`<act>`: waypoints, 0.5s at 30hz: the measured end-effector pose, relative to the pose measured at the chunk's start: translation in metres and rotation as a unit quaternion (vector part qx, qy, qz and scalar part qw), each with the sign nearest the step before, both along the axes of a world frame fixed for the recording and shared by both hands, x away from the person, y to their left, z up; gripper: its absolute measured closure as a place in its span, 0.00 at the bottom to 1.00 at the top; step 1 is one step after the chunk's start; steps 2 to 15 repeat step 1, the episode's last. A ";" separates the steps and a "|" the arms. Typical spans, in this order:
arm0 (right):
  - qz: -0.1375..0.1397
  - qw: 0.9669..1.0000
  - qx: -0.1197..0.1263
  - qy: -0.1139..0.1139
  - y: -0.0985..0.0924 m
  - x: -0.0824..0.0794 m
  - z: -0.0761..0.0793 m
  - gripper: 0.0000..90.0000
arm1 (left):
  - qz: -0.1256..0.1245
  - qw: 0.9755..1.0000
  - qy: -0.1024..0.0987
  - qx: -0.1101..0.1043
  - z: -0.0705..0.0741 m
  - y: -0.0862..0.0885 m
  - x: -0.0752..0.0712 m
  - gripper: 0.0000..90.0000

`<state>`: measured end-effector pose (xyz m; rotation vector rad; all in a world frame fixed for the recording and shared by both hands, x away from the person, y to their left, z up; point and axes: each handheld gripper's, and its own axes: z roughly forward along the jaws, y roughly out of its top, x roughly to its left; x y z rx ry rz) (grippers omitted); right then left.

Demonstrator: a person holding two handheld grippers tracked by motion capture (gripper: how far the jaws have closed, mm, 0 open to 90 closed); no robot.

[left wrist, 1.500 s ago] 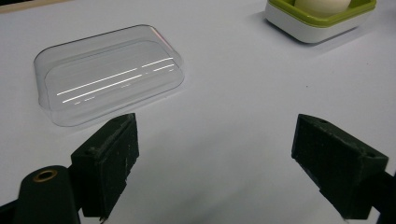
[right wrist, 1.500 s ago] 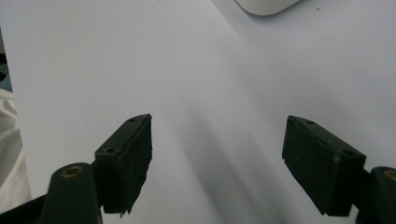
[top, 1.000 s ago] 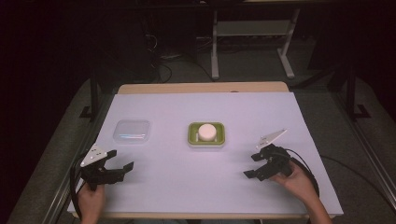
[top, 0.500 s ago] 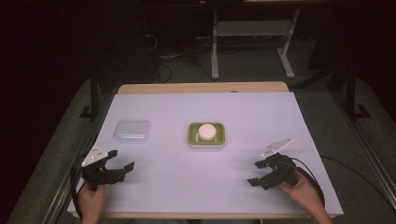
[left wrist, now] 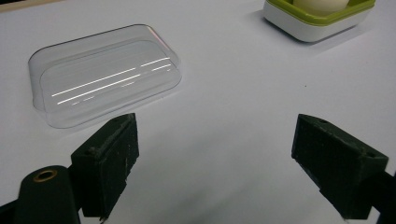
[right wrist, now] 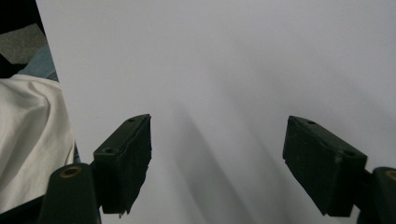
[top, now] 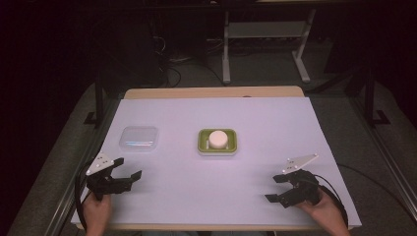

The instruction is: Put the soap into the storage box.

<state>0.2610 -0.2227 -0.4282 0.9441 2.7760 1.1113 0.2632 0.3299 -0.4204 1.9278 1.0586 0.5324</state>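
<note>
High view: clear plastic lid (top: 139, 138), shallow with rounded corners, flat on the white table (top: 196, 196), left of green tray (top: 218, 149) holding a pale round piece (top: 218, 138) | left gripper (top: 127, 175) near lid, jaws wide, empty | right gripper (top: 276, 188) well apart, jaws wide, empty

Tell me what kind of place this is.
Probably a lab or workshop bench set up for recording: a table under plain white covering, cables on the dark floor behind, and a metal stand beyond.

Table (top: 275, 118): white sheet on top, wooden far edge.
Rack (top: 265, 34): stands on the floor behind the table.
Cables (top: 167, 59): lie on the floor.
</note>
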 end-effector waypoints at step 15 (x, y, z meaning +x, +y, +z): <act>0.000 1.000 0.002 -0.002 0.000 -0.001 0.000 0.26 | 0.000 1.000 0.001 -0.001 0.000 0.000 0.000 0.16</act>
